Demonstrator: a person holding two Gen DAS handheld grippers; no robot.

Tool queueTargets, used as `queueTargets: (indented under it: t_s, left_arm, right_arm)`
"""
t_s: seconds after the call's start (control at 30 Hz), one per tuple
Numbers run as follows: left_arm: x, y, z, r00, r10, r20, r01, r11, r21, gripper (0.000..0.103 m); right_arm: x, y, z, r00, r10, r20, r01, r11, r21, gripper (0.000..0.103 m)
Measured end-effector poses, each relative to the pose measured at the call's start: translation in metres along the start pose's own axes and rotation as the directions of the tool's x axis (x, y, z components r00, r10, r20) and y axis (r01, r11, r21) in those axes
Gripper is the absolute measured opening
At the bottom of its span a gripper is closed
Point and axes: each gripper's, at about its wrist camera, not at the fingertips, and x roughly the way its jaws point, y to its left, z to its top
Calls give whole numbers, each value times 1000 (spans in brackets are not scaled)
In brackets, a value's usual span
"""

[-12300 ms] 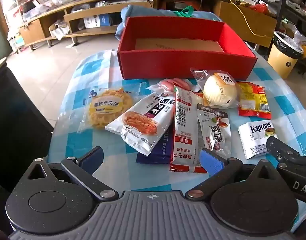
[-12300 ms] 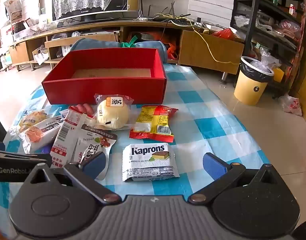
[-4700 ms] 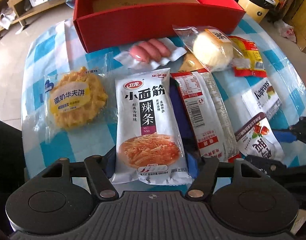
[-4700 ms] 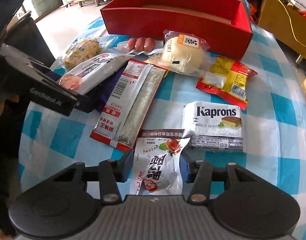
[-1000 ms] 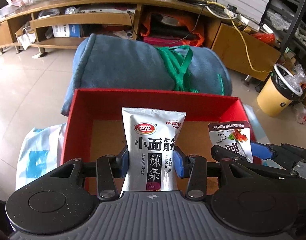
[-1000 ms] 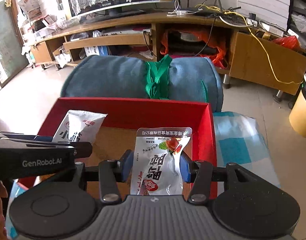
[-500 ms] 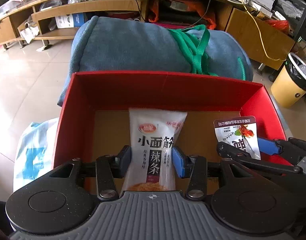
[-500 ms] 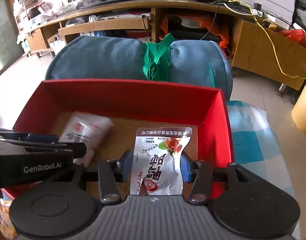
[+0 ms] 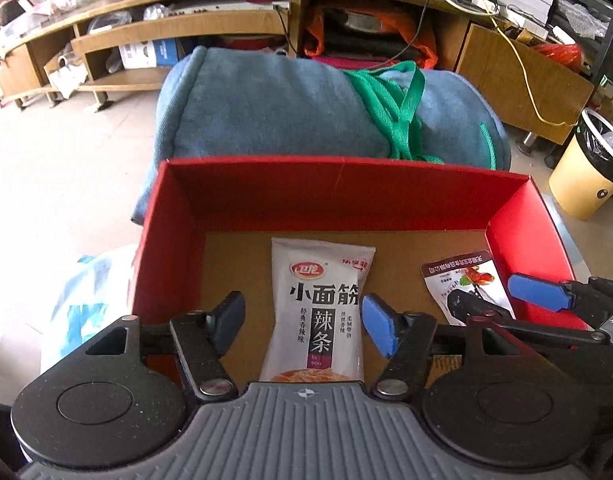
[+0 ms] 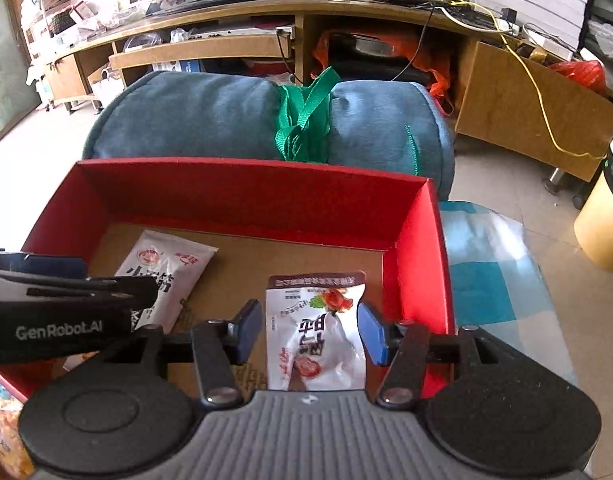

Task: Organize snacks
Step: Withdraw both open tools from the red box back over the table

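left gripper [image 9: 302, 326] over the red box [image 9: 346, 196], pointing steeply down into it. its jaws are opening; the white pack [image 9: 318, 312] lies between them, but both pads stand clear of its edges with a visible gap each side. judged: a release, pack let down onto the cardboard floor.

white pack: flat on the box floor, left-centre, label up. long axis runs from the near wall toward the far wall, top seal pointing at the far wall. in the right wrist view the white pack [image 10: 166, 276] lies a little askew, top leaning toward the box's middle.

right gripper [image 10: 310, 332] also over the box, at its right end, jaws opening but narrower than the left. the pouch [image 10: 316, 332] sits between the pads; left pad shows a sliver of gap, right pad is at the pouch's crumpled edge, cannot tell if it touches. reads as a grip just let go or nearly so.

pouch: near the right wall, long axis near-to-far, dark top seal toward the far wall. from the left wrist view the pouch [image 9: 462, 284] is tipped, its top leaning left, with the right gripper [image 9: 502, 304] partly over it.

why so: both packs go in side by side, same heading, well apart, which leaves floor between and behind for more snacks.

blue roll [image 9: 306, 104] with green strap sits just beyond the far wall.
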Motion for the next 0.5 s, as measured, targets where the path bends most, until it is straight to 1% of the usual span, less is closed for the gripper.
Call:
queueTargets:
  t_s: [0.07,0.13,0.2,0.23,0.27,0.3,0.33,0.37,0.4,0.43,0.47,0.5]
  left_arm:
    - [-3,1,1,1000,-5,6,5,1000,-4,77]
    - [-7,2,3,1000,-12,11,12,1000,-9,77]
    - [-12,4,5,1000,-20,19,20,1000,-18,78]
    - [-14,5,6,999,-25,22,26,999,-24,78]
    - [-17,6,7,999,-34,27,35,999,-30,78]
    - [-21,8,8,998,-44,34,46,998,-37,78]
    - [-25,9,9,998,-54,42,56,998,-42,78]
    - [-28,10,10,997,-64,50,66,997,-45,79]
    - [-33,11,11,995,-75,60,78,996,-48,79]
    - [-37,12,11,994,-83,68,87,995,-50,80]
    - [-42,13,12,993,-92,79,96,994,-52,80]
    - [-46,14,12,991,-99,88,104,993,-56,80]
  right_arm:
    - [-6,-4,1,1000,3,14,-4,1000,12,50]
    - [-13,-10,3,999,23,25,-24,999,36,50]
    - [-21,-20,5,997,71,33,-74,994,78,50]
    - [-25,-26,7,993,111,33,-114,987,111,50]
    - [-30,-33,8,984,174,32,-177,971,162,50]
    - [-34,-42,8,966,258,32,-259,941,219,50]
    - [-39,-50,8,938,344,43,-342,898,277,50]
    - [-45,-57,7,906,418,71,-417,848,327,50]
    - [-51,-61,7,878,468,97,-470,809,353,51]
    - [-57,-64,7,859,499,117,-505,783,363,51]
    - [-65,-65,6,844,519,137,-530,764,368,52]
    - [-72,-64,6,842,518,151,-535,761,368,52]
